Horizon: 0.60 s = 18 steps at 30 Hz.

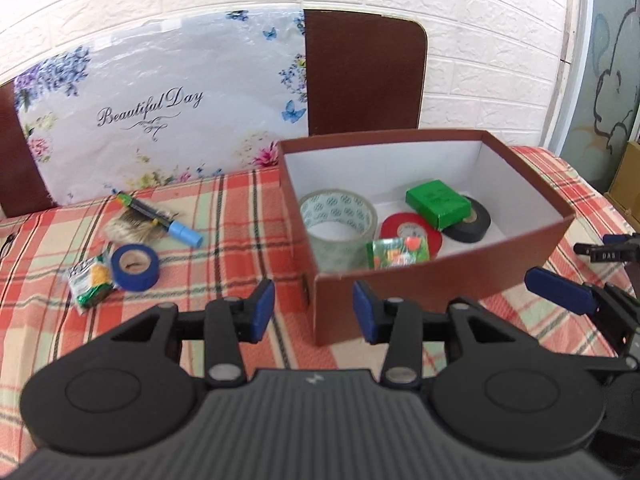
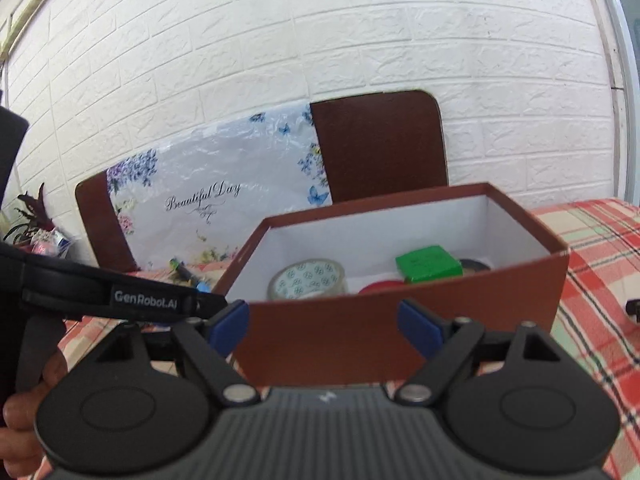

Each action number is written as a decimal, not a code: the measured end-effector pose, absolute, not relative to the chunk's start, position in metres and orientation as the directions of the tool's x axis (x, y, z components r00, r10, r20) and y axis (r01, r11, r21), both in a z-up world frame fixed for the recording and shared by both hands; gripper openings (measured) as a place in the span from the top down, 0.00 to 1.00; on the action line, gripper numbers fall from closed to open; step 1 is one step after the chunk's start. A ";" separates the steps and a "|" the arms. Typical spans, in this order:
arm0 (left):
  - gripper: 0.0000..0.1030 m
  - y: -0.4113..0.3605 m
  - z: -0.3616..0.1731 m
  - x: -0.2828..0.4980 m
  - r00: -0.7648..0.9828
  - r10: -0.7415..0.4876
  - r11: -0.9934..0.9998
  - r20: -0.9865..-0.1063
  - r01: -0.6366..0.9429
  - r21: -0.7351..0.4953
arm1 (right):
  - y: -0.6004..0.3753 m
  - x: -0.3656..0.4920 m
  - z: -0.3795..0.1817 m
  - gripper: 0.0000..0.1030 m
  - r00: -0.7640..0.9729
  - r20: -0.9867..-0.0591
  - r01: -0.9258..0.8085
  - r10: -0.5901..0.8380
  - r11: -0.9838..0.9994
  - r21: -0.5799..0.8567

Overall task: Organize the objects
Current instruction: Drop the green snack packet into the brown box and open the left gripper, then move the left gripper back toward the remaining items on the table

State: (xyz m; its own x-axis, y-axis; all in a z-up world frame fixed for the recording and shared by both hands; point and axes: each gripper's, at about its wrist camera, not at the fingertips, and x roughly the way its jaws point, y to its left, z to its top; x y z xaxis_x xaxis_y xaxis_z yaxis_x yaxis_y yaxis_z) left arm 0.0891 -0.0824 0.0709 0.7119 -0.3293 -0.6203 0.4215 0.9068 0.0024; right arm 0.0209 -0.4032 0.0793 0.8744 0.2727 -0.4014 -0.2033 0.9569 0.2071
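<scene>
A brown box [image 1: 440,292] with a white inside stands on the plaid cloth. In it lie a clear tape roll [image 1: 340,220], a red tape roll [image 1: 408,232], a black tape roll [image 1: 472,222], a green packet [image 1: 436,202] and a green-orange sachet [image 1: 396,254]. Left of the box lie a blue tape roll [image 1: 134,266], a green-yellow sachet [image 1: 90,280], a brush [image 1: 136,228] and a blue marker [image 1: 168,216]. My left gripper [image 1: 314,312] is open before the box's near corner, holding nothing. My right gripper [image 2: 324,328] is open in front of the box's [image 2: 500,300] near wall, also with nothing in it.
A brown board [image 1: 364,72] and a flowered sheet [image 1: 160,108] lean on the white brick wall behind the table. One blue pad [image 1: 560,292] of the right gripper shows right of the box. A hand [image 2: 24,420] holds the left gripper's black body [image 2: 144,302].
</scene>
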 end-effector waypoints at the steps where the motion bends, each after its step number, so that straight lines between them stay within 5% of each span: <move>1: 0.55 -0.078 0.069 0.086 0.711 -0.327 0.908 -0.623 0.418 0.001 | -0.402 0.020 0.077 0.18 0.867 -0.415 -0.203 0.276 0.956 0.212; 18: 0.53 -0.012 0.015 0.079 0.672 -0.211 0.952 -0.710 0.306 0.007 | -0.359 0.007 0.043 0.21 0.744 -0.568 -0.266 0.353 0.935 0.234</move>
